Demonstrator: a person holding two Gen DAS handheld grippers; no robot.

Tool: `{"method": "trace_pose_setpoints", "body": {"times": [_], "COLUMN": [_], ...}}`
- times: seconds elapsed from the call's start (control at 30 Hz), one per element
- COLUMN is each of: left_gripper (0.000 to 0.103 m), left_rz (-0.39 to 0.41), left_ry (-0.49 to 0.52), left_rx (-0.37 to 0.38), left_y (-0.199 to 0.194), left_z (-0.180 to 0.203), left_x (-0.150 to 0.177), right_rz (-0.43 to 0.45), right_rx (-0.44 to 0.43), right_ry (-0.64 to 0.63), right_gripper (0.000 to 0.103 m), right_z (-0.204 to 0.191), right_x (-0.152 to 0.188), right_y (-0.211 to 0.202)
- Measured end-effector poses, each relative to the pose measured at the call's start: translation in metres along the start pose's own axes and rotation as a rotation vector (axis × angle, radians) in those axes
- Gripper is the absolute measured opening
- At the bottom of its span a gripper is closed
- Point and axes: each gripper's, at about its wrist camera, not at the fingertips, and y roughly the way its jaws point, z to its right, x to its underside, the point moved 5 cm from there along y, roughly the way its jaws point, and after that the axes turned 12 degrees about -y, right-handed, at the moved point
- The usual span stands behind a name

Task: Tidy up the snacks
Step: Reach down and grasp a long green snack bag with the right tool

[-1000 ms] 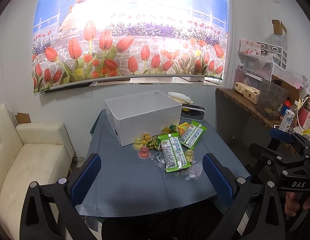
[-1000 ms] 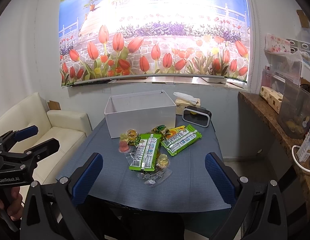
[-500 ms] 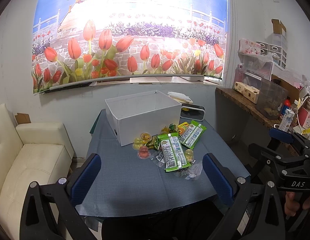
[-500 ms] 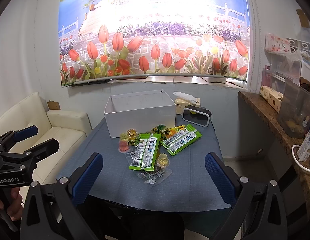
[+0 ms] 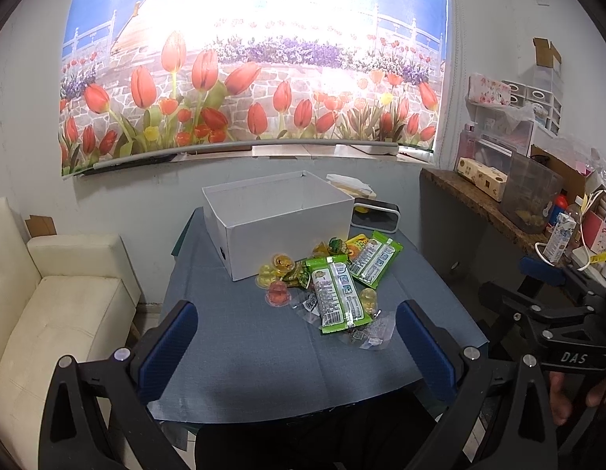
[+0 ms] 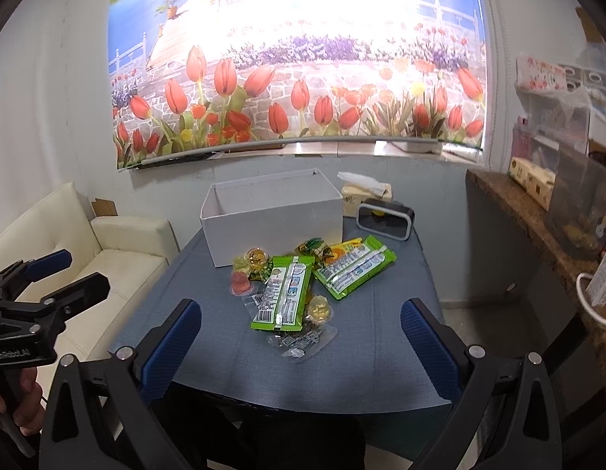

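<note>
A pile of snacks lies on the blue-grey table (image 5: 244, 352): two green packets (image 5: 336, 295) (image 6: 356, 266), several jelly cups (image 5: 279, 293) (image 6: 240, 284), small wrapped sweets and clear wrappers (image 6: 303, 338). An open white box (image 5: 279, 215) (image 6: 271, 215) stands just behind the pile. My left gripper (image 5: 299, 340) is open and empty, held back above the table's near edge. My right gripper (image 6: 303, 342) is open and empty too, at the near edge. Each gripper shows in the other's view, the right one (image 5: 545, 301) and the left one (image 6: 44, 282).
A black clock (image 6: 385, 219) and a tissue pack (image 6: 365, 192) stand behind the box to the right. A cream sofa (image 5: 48, 313) is left of the table. A cluttered counter (image 5: 518, 211) runs along the right wall. A tulip poster hangs on the back wall.
</note>
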Motion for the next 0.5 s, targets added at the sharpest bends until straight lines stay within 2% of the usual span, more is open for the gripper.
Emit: {"method": "trace_pose_setpoints", "body": {"times": [0.1,0.23,0.37,0.43,0.5], "left_gripper": [0.103,0.103,0.103,0.103,0.103], "left_rz": [-0.026,-0.054,-0.074,-0.08,-0.089], "left_ry": [-0.018,-0.055,-0.065,-0.063,-0.066], "left_rx": [-0.005,-0.009,-0.022,-0.033,-0.043], "left_y": [0.013,0.03,0.043,0.049,0.055], "left_z": [-0.005,-0.014,-0.021,-0.025,-0.03], "left_x": [0.002,0.005,0.007,0.007,0.007], "right_rz": [-0.034,-0.117,-0.181,-0.245,-0.266], "right_rx": [-0.07,-0.05,0.002,-0.005,-0.021], "right_ry": [0.022,0.026,0.007,-0.021,-0.044], "right_gripper": [0.103,0.103,0.103,0.103,0.103], "right_z": [0.004,0.006,0.004,-0.003,-0.012], "right_x": [0.006,0.013,0.013,0.012,0.009], "right_y": [0.024,0.069,0.132,0.165,0.191]}}
